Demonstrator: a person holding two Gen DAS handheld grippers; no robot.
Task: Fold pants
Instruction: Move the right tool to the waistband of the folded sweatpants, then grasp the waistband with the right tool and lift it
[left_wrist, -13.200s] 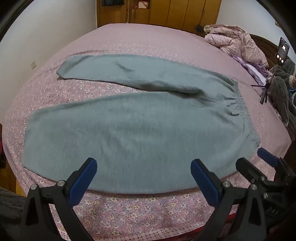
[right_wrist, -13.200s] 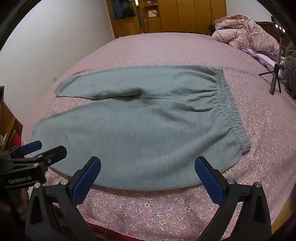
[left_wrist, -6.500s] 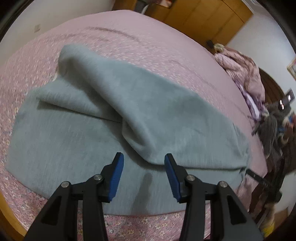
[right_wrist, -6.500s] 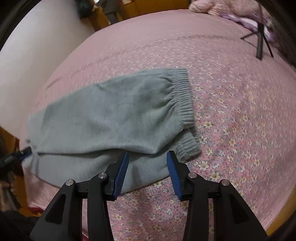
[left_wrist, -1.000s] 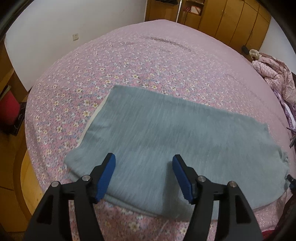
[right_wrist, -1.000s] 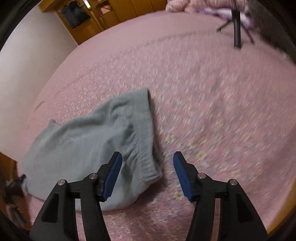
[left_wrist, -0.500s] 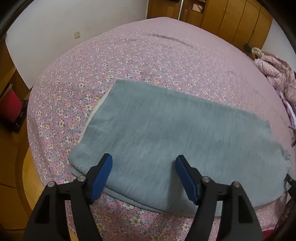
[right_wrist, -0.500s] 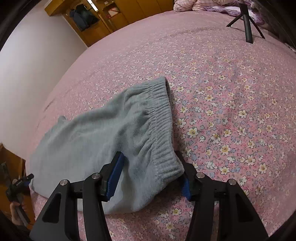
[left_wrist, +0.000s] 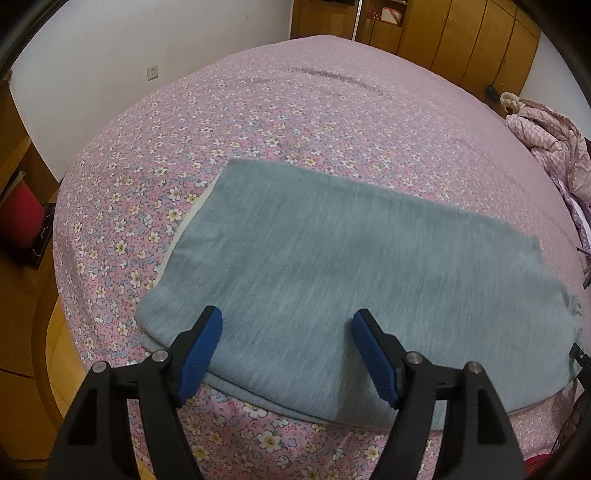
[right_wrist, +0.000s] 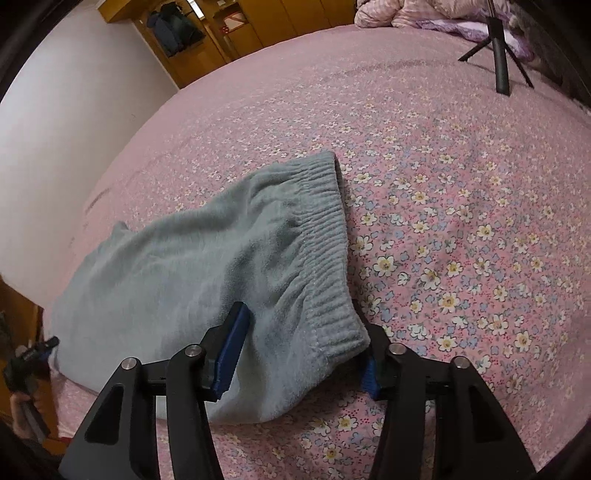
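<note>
Left wrist view first: at nine o'clock a strip of wooden floor (left_wrist: 26, 295) and a white wall (left_wrist: 110, 55) border the bed (left_wrist: 295, 122), whose pink floral sheet fills most of the frame. The grey-green fleece pants (left_wrist: 351, 273) lie on it near the bed's front edge, already doubled leg over leg into one long flat band that runs from about ten o'clock toward four o'clock. The cuff end sits at the left, with a pale sliver of lining showing along that edge. The left hand-held gripper (left_wrist: 287, 332) hovers at six o'clock just above the cloth near the cuffs, its blue pads spread wide and pinching nothing. At two o'clock a pink quilted jacket (left_wrist: 546, 140) is heaped well apart from the pants.

Right wrist view: the pants (right_wrist: 207, 280) spread from nine o'clock to the centre, soft and a little rumpled, with the ribbed elastic waistband (right_wrist: 325, 236) at their right edge. The right hand-held gripper (right_wrist: 303, 350) is spread, its jaws straddling the near waistband corner, which bulges between them but is not yet clamped. A tripod (right_wrist: 498, 55) stands at one o'clock.

The lengthwise fold looks done; the crosswise fold seems next. That likely calls for closing on the waistband corner, taking the cuffs likewise, and bringing one end over the other without dragging the layers apart.
</note>
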